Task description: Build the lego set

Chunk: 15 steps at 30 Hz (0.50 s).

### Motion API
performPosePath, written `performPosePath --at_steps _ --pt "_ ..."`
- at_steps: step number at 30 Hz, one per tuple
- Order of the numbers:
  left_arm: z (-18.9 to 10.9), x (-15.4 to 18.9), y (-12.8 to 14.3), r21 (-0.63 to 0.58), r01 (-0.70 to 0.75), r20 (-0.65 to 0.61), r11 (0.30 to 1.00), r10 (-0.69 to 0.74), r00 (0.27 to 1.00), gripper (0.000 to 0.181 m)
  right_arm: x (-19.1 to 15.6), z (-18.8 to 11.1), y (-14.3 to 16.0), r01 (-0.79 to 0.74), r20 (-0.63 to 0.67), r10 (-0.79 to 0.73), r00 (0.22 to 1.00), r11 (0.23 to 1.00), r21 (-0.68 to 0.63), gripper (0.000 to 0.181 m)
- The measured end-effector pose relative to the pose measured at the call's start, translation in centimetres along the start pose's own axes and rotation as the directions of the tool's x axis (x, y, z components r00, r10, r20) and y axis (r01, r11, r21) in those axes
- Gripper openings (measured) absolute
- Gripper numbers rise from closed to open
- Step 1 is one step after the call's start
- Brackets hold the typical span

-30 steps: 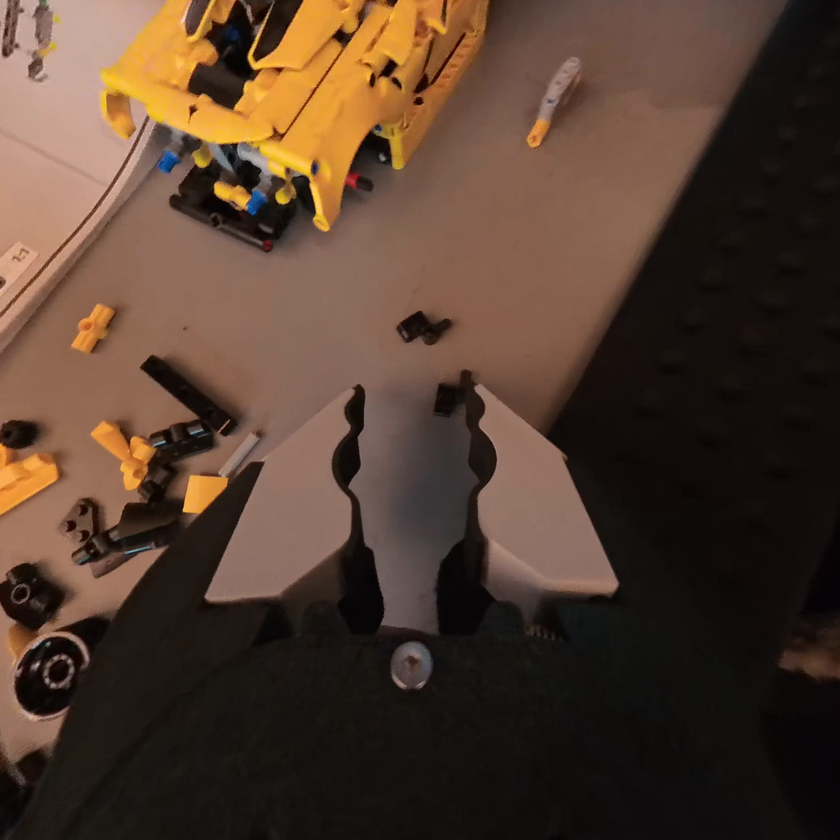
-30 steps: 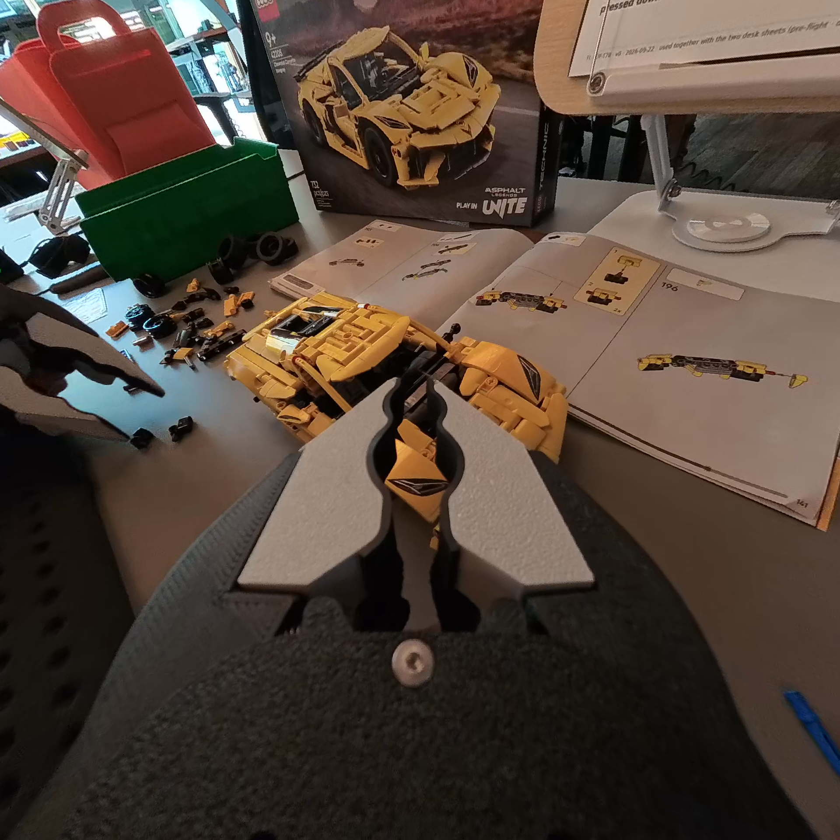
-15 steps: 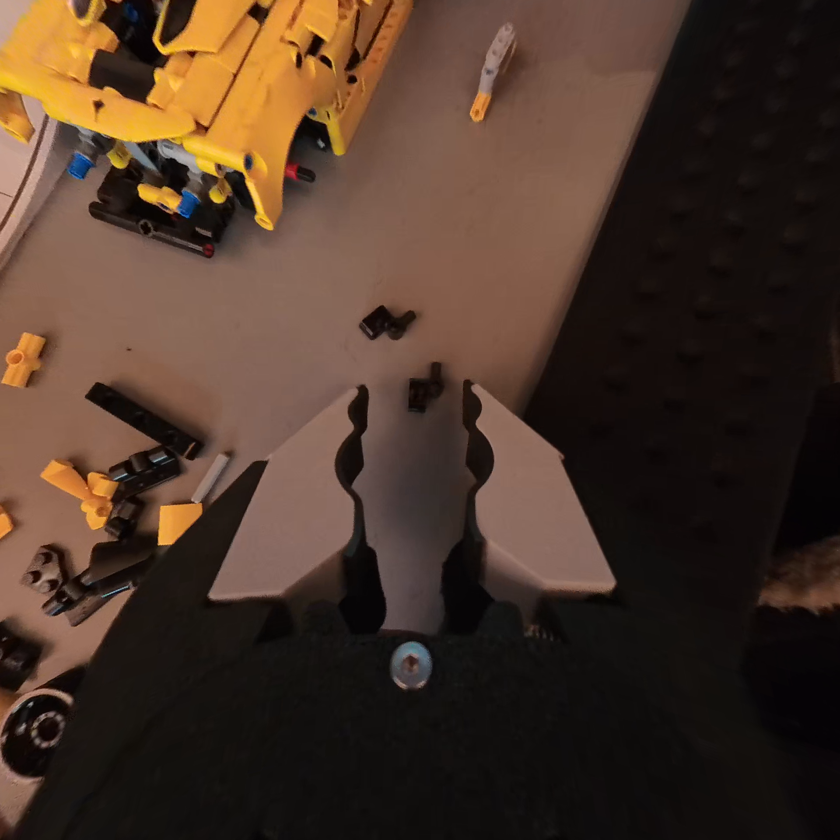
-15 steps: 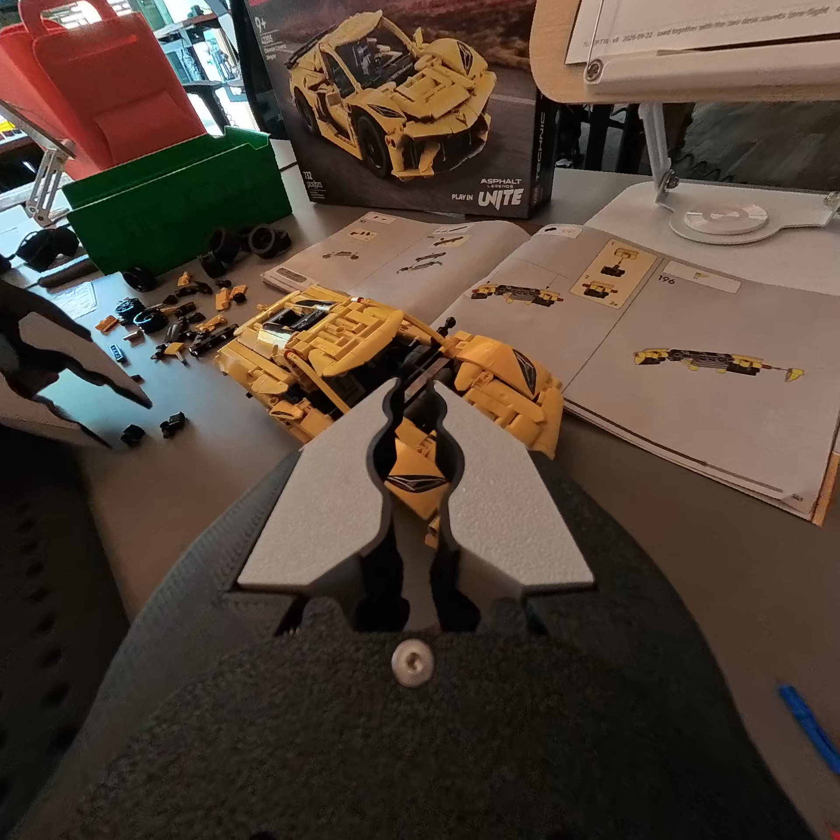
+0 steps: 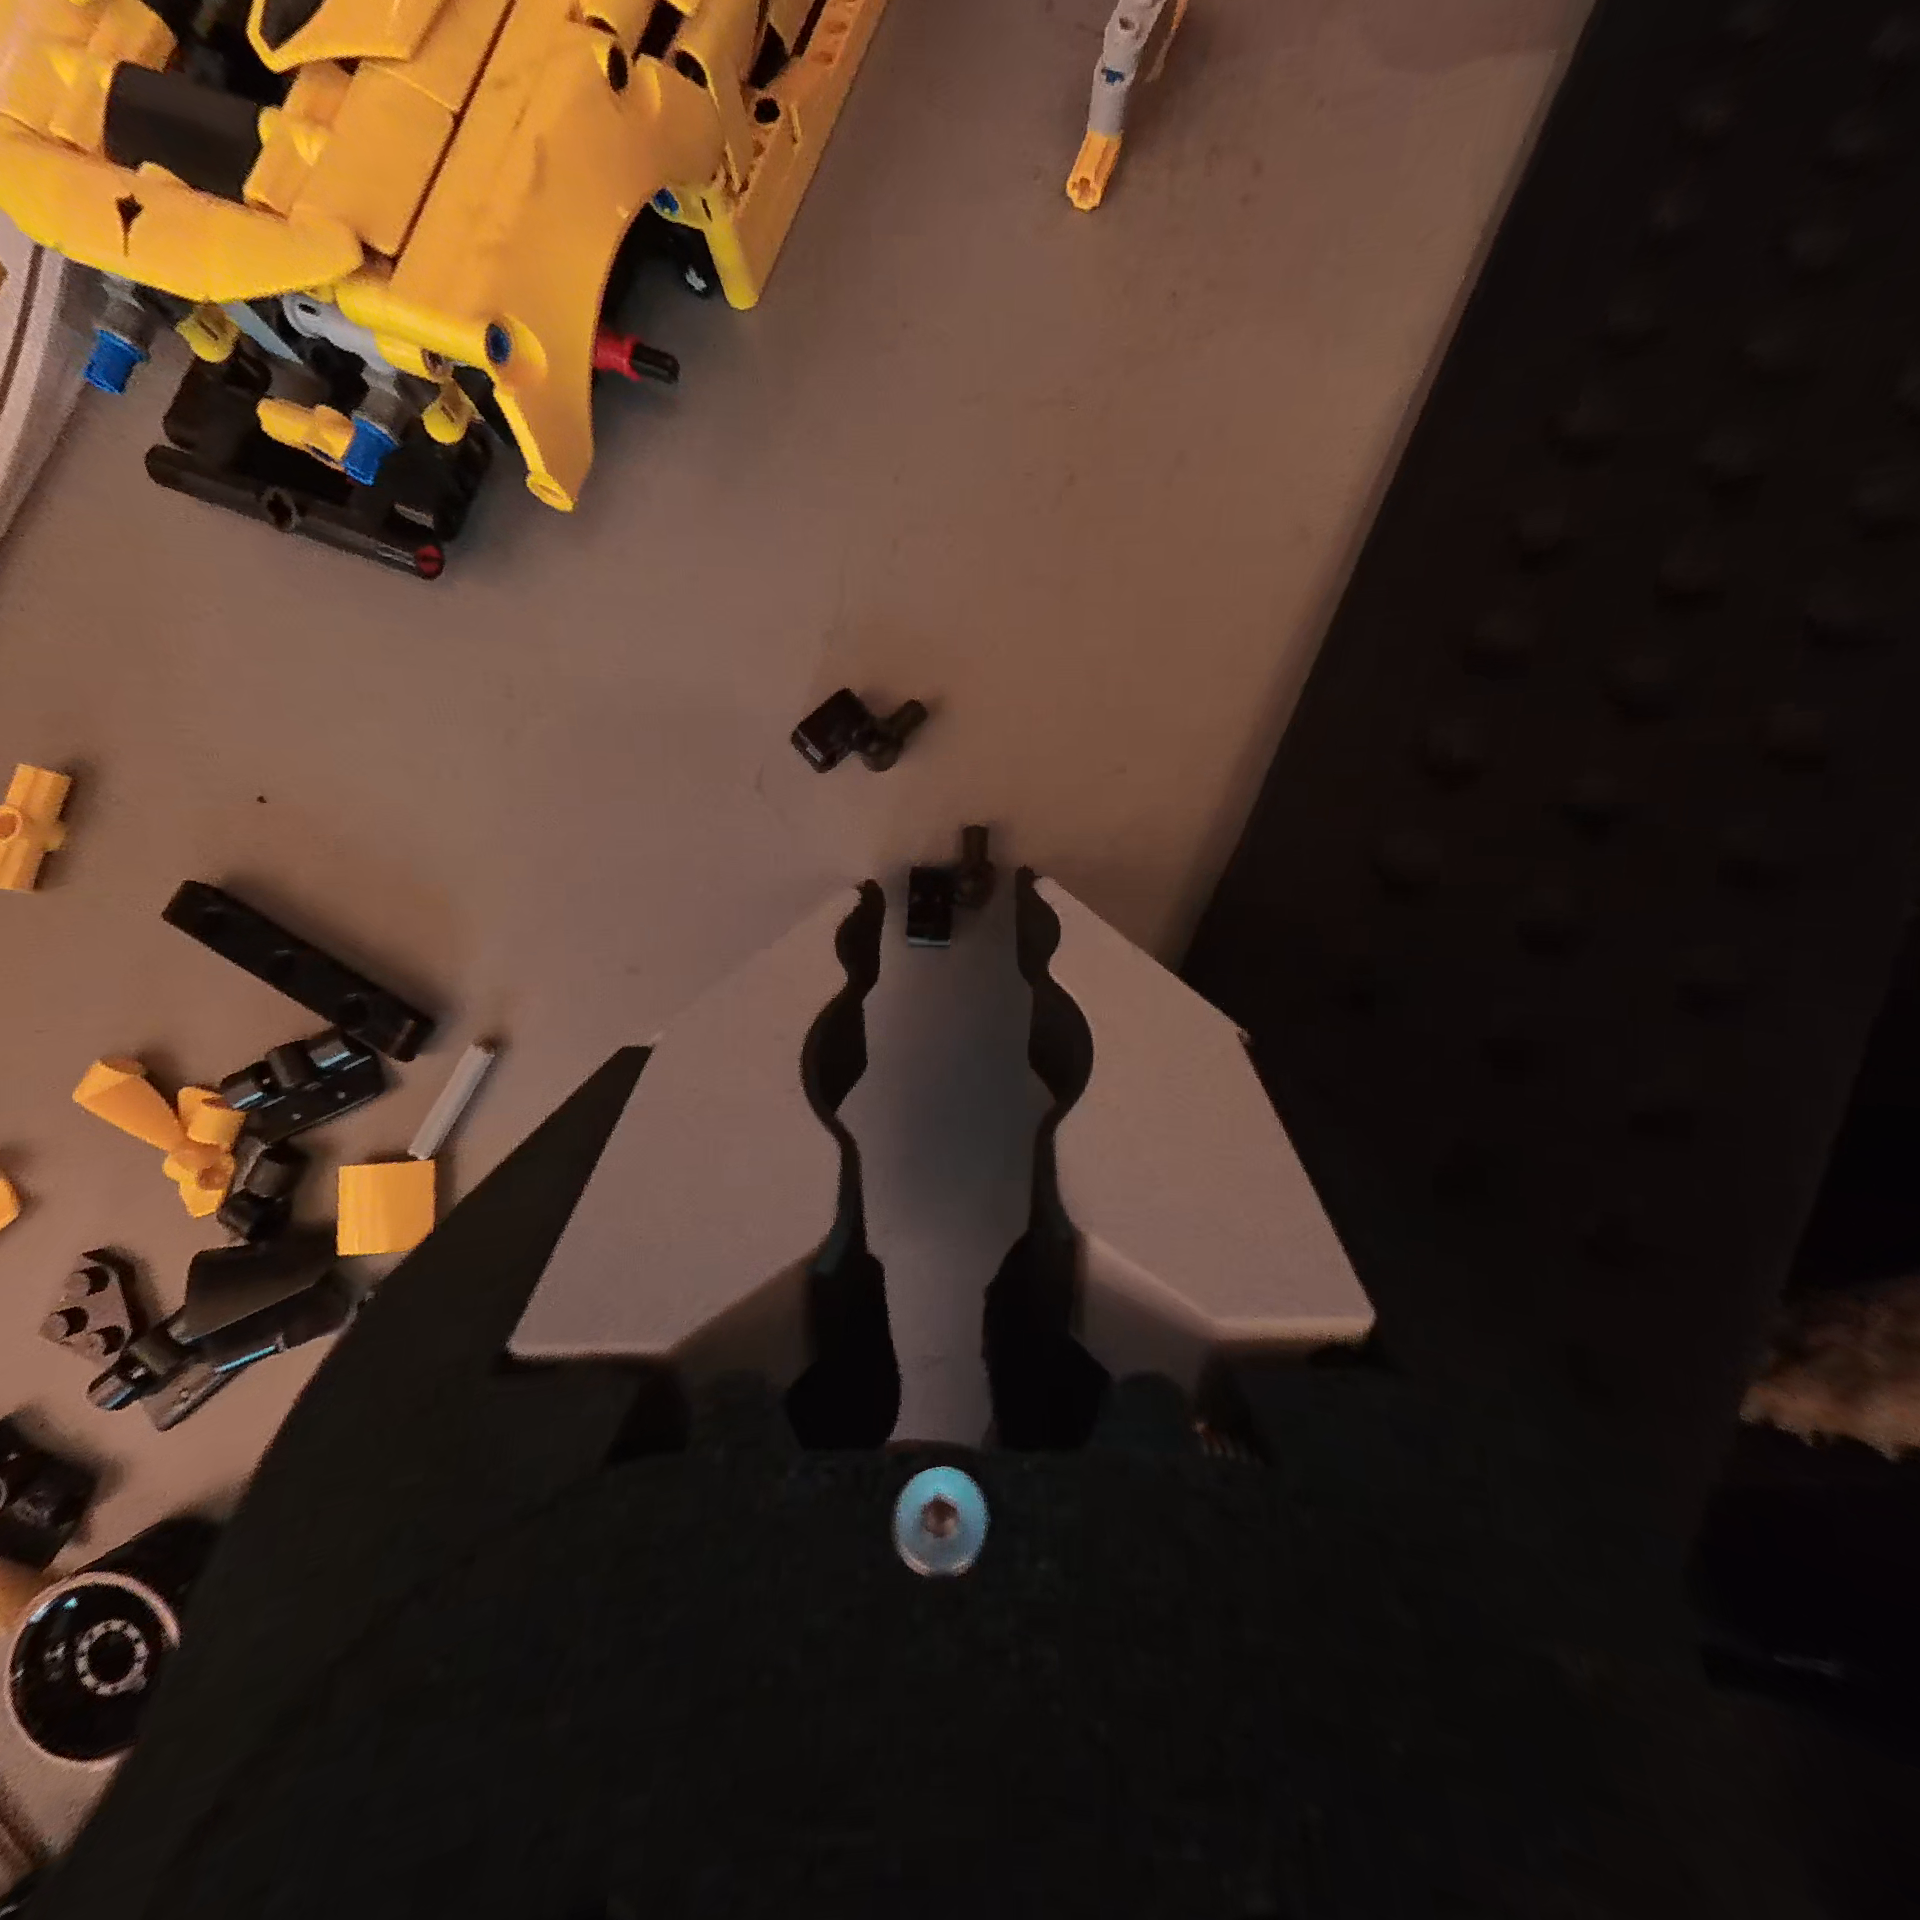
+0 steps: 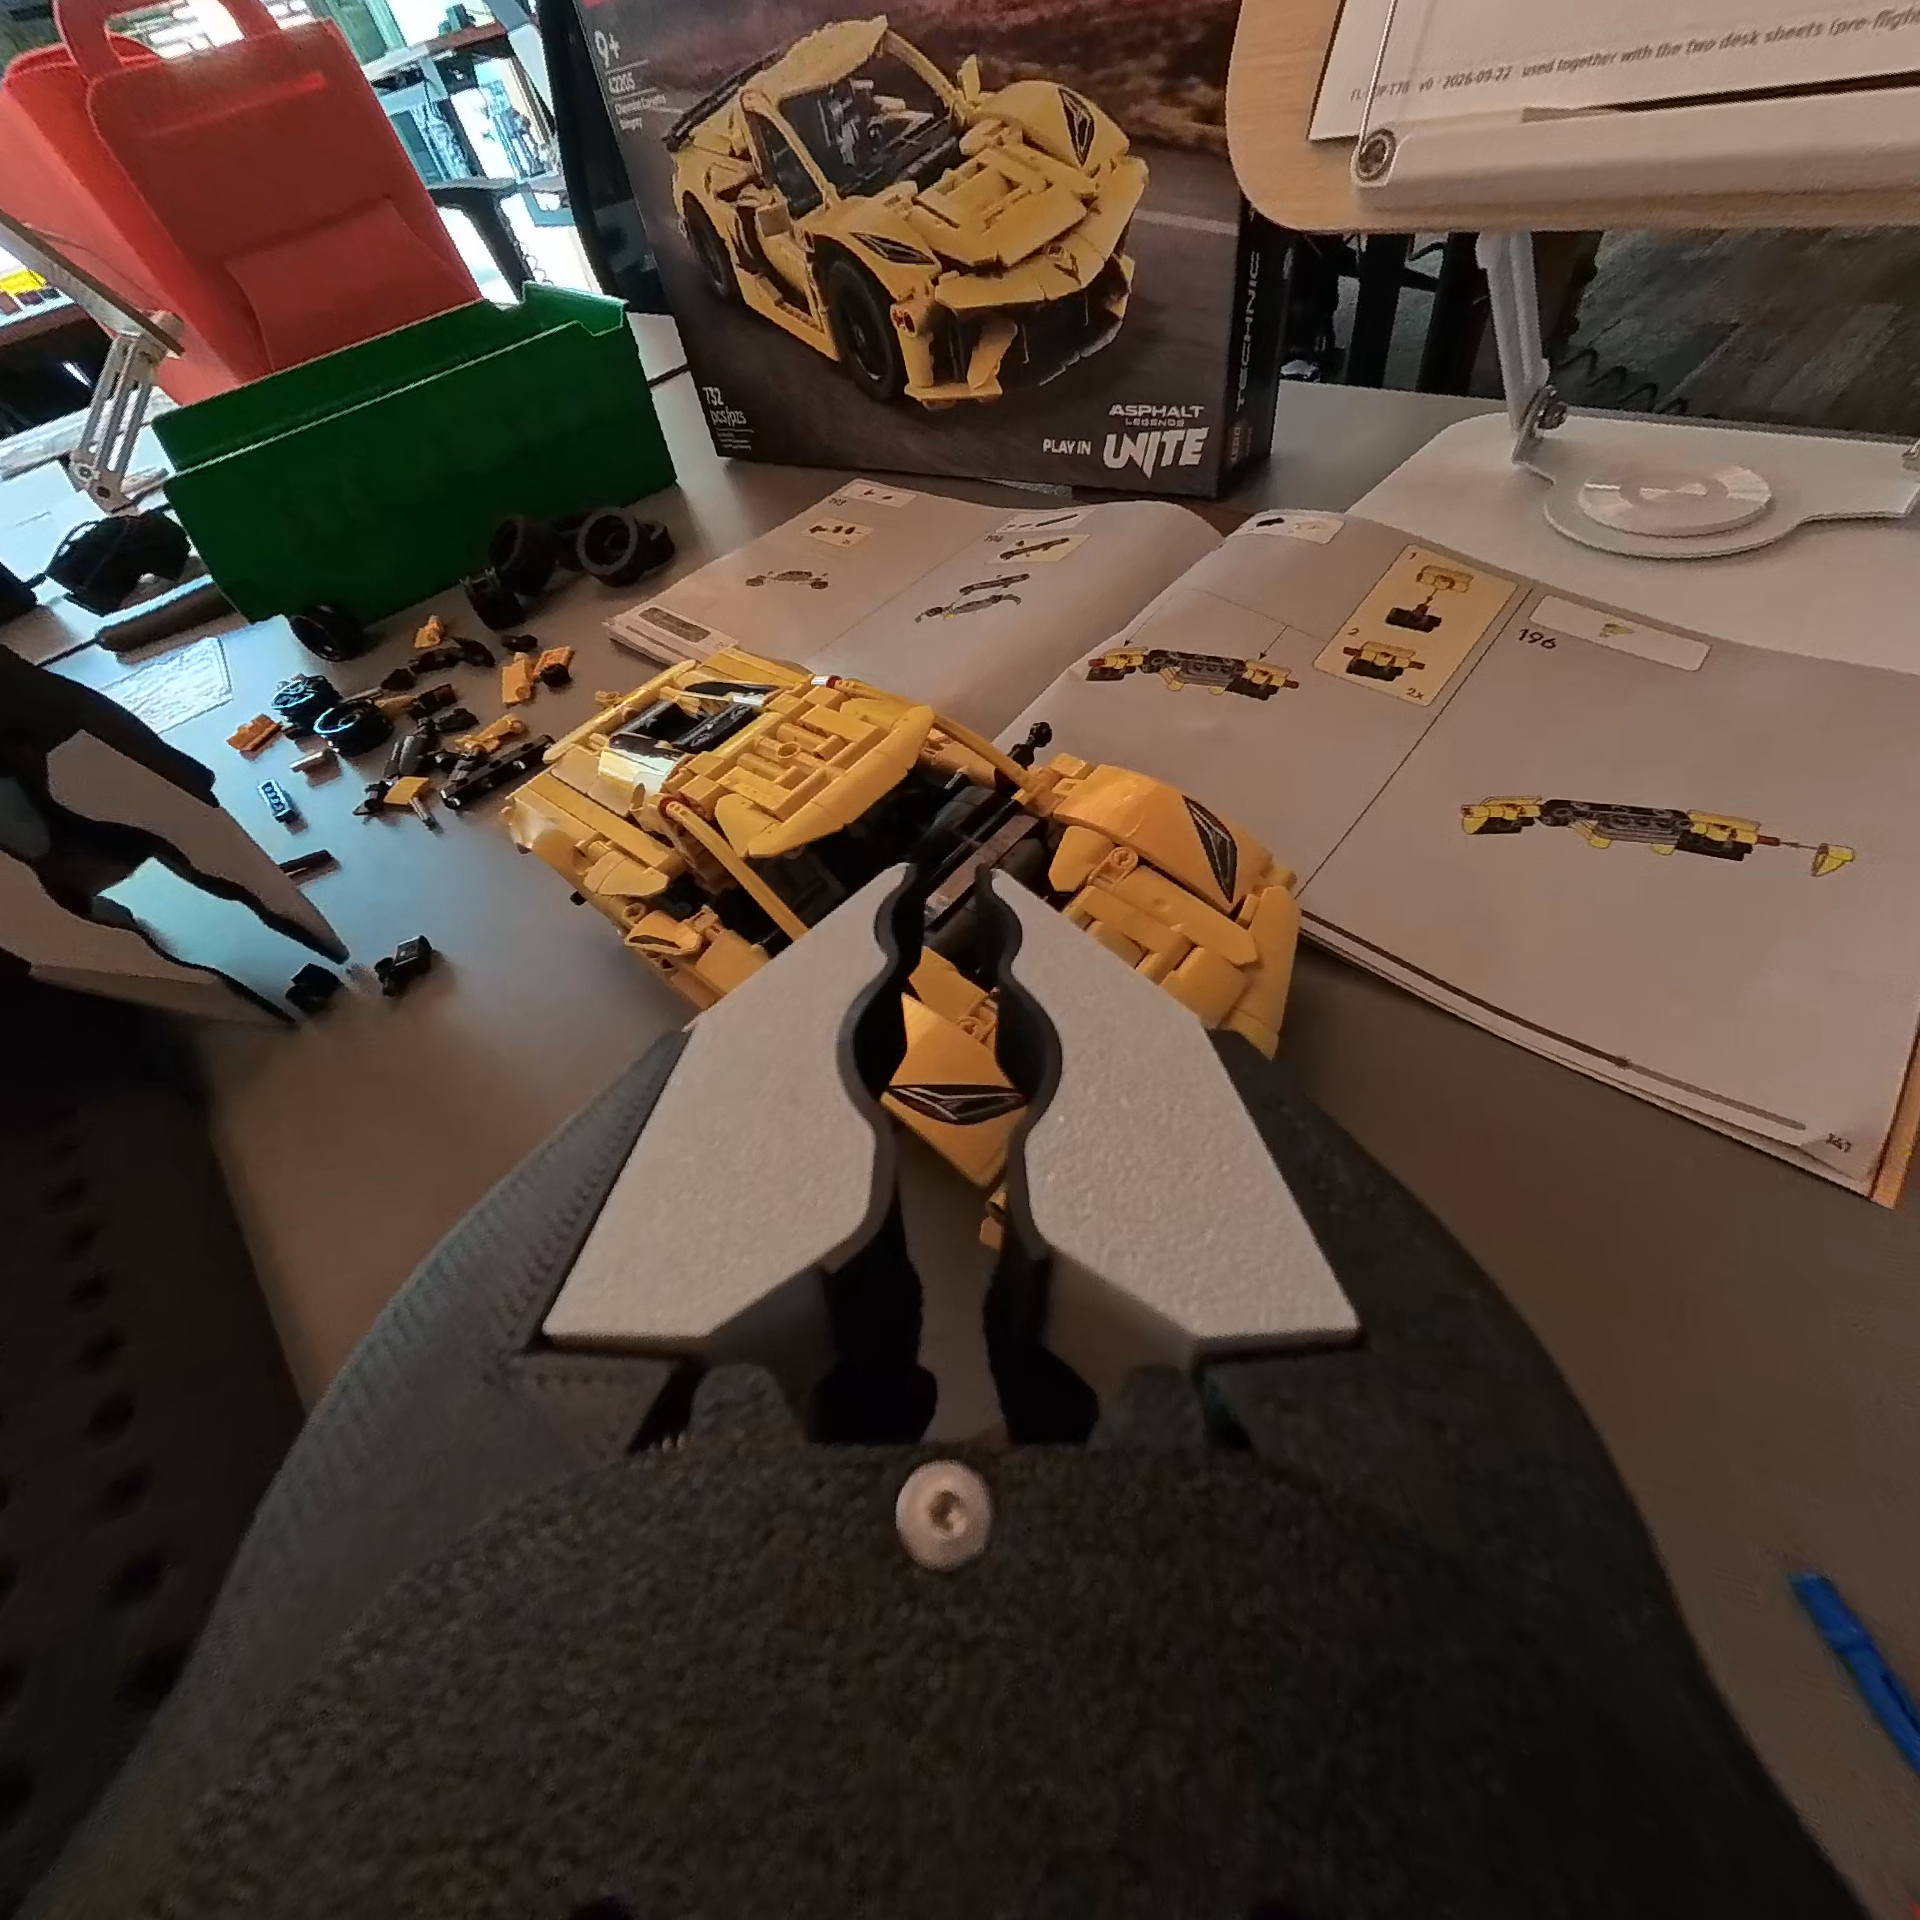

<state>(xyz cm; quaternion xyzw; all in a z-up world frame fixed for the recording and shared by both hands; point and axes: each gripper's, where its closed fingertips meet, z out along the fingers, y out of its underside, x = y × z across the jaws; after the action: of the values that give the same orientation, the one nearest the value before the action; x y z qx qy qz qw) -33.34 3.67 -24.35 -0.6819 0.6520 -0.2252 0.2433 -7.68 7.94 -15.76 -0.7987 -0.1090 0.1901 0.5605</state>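
Note:
The half-built yellow car [image 6: 831, 790] stands on the grey table; its rear shows in the left wrist view [image 5: 416, 208]. My left gripper [image 5: 945, 885] is open, pointing down, with a small black connector [image 5: 932, 902] on the table between its fingertips, a thin gap each side. A second black connector [image 5: 857, 730] lies just beyond. In the right wrist view my left gripper [image 6: 312, 982] shows at the left edge. My right gripper [image 6: 945, 876] has its fingers close together around the car's nose; a yellow headlight panel [image 6: 951, 1101] shows between them.
Loose black and yellow pieces [image 5: 260, 1143] and a wheel [image 5: 88, 1652] lie left. A grey-yellow pin [image 5: 1117, 104] lies far right. The open booklet [image 6: 1507, 790], set box [image 6: 935, 260], green bin [image 6: 416, 457], white stand [image 6: 1662, 499] and blue pen [image 6: 1860, 1662] surround the car. Left tips to right tips: about 30 cm.
My left gripper moved right and lower, so the black connector went from beside its right fingertip to between both tips. Its jaws narrowed. The right gripper barely shifted.

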Motion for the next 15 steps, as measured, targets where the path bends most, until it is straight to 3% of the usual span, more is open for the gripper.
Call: performPosePath --at_steps 4,9,12,15 --pt "0.4 0.0 -0.5 0.017 -0.020 0.019 1.000 0.019 1.000 0.016 -0.3 0.1 0.2 0.003 0.017 -0.003 1.000 1.000 -0.007 0.009" --pt "0.2 -1.1 -1.6 0.051 -0.062 0.132 0.997 0.055 0.990 0.015 -2.2 0.6 1.1 0.052 0.100 -0.047 0.994 0.998 -0.047 0.014" --pt "-0.8 -1.2 -4.1 0.150 -0.100 0.200 0.984 0.069 0.977 0.015 -6.2 0.7 1.8 0.098 0.279 -0.079 0.957 0.994 -0.054 0.020" --pt "-1.6 -0.5 -7.5 0.260 -0.175 0.269 0.950 0.103 0.958 0.015 -12.4 0.1 3.3 0.001 0.546 0.100 0.832 0.983 -0.182 0.032"
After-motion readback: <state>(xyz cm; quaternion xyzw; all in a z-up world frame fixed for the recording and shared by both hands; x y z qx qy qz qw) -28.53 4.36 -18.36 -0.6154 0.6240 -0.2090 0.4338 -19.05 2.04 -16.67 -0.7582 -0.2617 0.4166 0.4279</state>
